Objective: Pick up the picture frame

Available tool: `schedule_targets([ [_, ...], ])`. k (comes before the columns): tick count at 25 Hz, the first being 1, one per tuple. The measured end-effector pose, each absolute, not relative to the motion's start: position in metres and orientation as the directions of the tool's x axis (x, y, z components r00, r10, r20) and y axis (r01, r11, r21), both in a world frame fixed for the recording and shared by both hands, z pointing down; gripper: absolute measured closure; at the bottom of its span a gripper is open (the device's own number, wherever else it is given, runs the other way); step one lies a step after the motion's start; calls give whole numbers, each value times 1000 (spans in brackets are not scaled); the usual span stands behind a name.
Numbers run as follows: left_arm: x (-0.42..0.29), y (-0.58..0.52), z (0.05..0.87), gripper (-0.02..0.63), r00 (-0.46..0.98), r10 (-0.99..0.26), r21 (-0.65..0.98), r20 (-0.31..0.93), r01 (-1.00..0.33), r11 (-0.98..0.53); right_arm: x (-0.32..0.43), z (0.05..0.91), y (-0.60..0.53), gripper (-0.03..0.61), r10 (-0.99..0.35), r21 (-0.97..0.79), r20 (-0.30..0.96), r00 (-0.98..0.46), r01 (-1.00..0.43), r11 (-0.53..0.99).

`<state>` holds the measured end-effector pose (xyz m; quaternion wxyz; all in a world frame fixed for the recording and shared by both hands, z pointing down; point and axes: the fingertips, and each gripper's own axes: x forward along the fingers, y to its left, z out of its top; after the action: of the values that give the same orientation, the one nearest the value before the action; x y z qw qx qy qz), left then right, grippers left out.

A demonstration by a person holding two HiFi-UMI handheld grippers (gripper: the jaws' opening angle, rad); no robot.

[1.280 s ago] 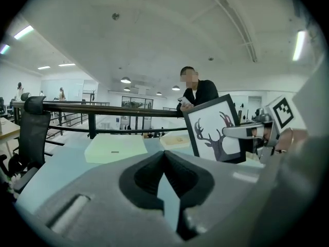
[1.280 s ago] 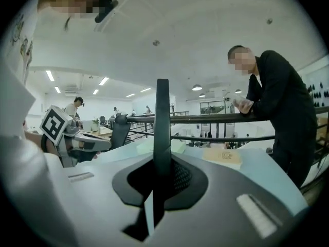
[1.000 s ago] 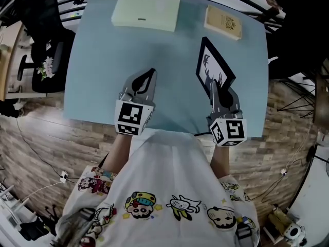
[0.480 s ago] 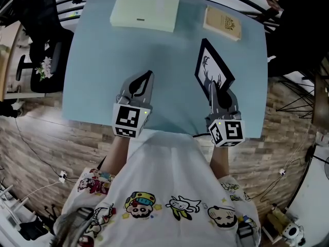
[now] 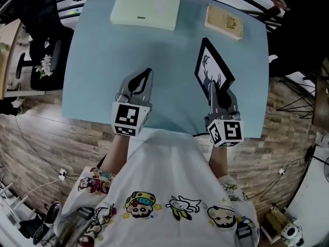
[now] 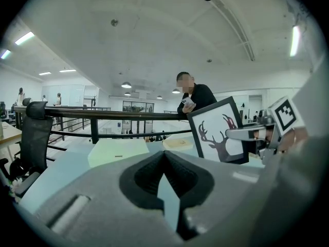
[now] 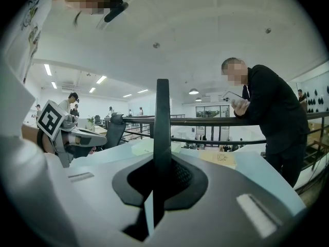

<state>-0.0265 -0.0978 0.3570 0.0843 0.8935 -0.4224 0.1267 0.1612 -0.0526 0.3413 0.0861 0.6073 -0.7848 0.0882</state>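
One picture frame [image 5: 214,66] edge (the near one) sits clamped in right gripper [image 5: 212,87].

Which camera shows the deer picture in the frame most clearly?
The left gripper view: the picture frame faces it, so the deer print shows nearly whole. The head view sees it steeply from above, foreshortened. The right gripper view shows only its thin dark edge, clamped in the right gripper.
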Motion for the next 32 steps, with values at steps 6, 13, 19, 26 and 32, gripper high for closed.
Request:
schedule_targets([
  [6,-28,-98,358,615,611,-734,46,297,-777,-628,161,343,-52,558,-941,-37,240,-239,-971,238],
  [13,-30,-99,358,615,613,-734,46,294,-776,-629,162,344,-52,558,-943,-37,243,-227,-974,225],
  [19,-32,-101,358,615,609,-737,48,295,-779,-625,163,345,-53,558,-942,-40,247,-228,-973,226],
  [26,-34,-101,358,615,608,-738,51,294,-781,-623,160,346,-52,558,-942,-44,248,-226,-974,222],
  [32,-33,-101,360,615,605,-738,51,299,-783,-620,162,348,-53,557,-940,-44,254,-226,-974,222],
])
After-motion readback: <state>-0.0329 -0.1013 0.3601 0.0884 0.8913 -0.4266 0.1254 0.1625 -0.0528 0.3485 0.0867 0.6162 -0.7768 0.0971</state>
